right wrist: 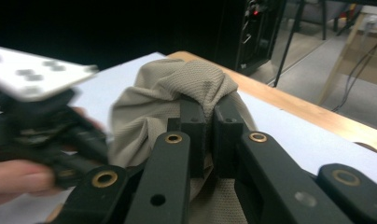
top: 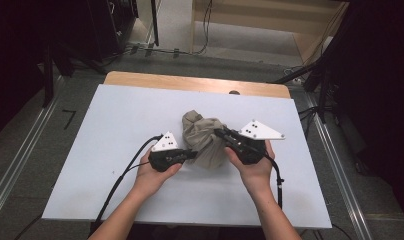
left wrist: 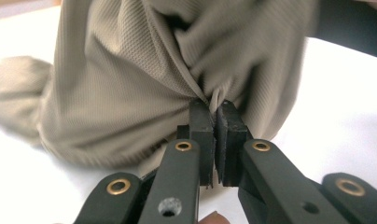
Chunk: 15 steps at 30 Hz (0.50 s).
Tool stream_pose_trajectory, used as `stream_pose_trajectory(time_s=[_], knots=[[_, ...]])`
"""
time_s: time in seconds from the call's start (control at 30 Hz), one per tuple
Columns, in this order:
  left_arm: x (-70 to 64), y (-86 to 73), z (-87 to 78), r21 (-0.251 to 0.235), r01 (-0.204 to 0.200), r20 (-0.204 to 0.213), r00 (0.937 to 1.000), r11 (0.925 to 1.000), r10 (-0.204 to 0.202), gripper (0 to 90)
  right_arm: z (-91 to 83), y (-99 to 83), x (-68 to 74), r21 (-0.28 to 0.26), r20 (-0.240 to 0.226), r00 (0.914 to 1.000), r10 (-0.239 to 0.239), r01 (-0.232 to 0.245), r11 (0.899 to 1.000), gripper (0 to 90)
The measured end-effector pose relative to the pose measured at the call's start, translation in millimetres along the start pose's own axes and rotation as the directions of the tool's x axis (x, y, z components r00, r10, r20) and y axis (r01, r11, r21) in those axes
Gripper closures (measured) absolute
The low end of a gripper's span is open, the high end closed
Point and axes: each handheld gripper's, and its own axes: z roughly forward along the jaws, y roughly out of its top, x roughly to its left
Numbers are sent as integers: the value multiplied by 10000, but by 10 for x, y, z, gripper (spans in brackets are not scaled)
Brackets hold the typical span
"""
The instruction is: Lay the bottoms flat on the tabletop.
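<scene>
Cloth, a crumpled beige knit-mesh bundle [top: 206, 139], sat bunched on the white table [top: 115, 125] directly between the two tools, left gripper [left wrist: 212, 112] clamped on a pinched fold at its near side, right gripper [right wrist: 209, 109] clamped on a fold opposite, both equally near, so spreading probably means pulling apart.

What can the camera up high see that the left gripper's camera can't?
The high view alone takes in the whole white table, its wooden edge, the floor, both forearms and the right gripper. The left gripper view alone gives the close look: the left gripper with its jaws closed on a pinch of the fabric's fine ribbed weave. Both show the crumpled beige cloth on the table.
</scene>
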Motion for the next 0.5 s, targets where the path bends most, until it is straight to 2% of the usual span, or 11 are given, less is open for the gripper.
stream_pose_trajectory(time_s=[0.1,0.17,0.23,0.27,0.3,0.33,0.37,0.4,0.43,0.47,0.5], knots=[[-135,56,-193,-332,-305,533,9981,9990,322,886,-87,14,-75,-276,298,9994,177,-168,9995,840],[-228,47,-307,-496,-327,1147,9927,9982,382,886,-132,14,-116,-368,555,9981,252,-232,9991,836],[-326,-6,-366,-176,-571,1346,9891,9982,589,886,-146,-24,-150,-161,645,9976,242,-232,9996,826],[-365,-51,-373,47,-589,1477,9874,9983,575,885,-144,-64,-162,48,650,9974,310,-314,9995,793],[-365,-51,-373,47,-589,1477,9874,9983,575,885,-144,-64,-162,48,650,9974,310,-314,9995,793],[-397,-106,-380,258,-688,1653,9842,9973,636,885,-139,-173,-202,402,282,9974,667,-678,9969,678],[-446,-226,-384,777,-847,1985,9777,9934,678,885,-155,-231,-222,384,19,9964,853,-853,9956,605],[-469,-283,-400,962,-1033,2103,9743,9900,813,884,-181,-283,-236,305,-60,9953,962,-959,9949,515],[-479,-332,-422,1088,-1143,2269,9700,9875,873,881,-217,-327,-247,254,137,9950,988,-991,9948,457],[-473,-373,-454,1064,-1088,2332,9690,9883,816,870,-255,-365,-265,261,345,9940,1034,-1044,9942,424],[-448,-397,-485,895,-800,2314,9712,9928,574,818,-284,-404,-292,240,452,9929,1104,-1115,9935,404]])
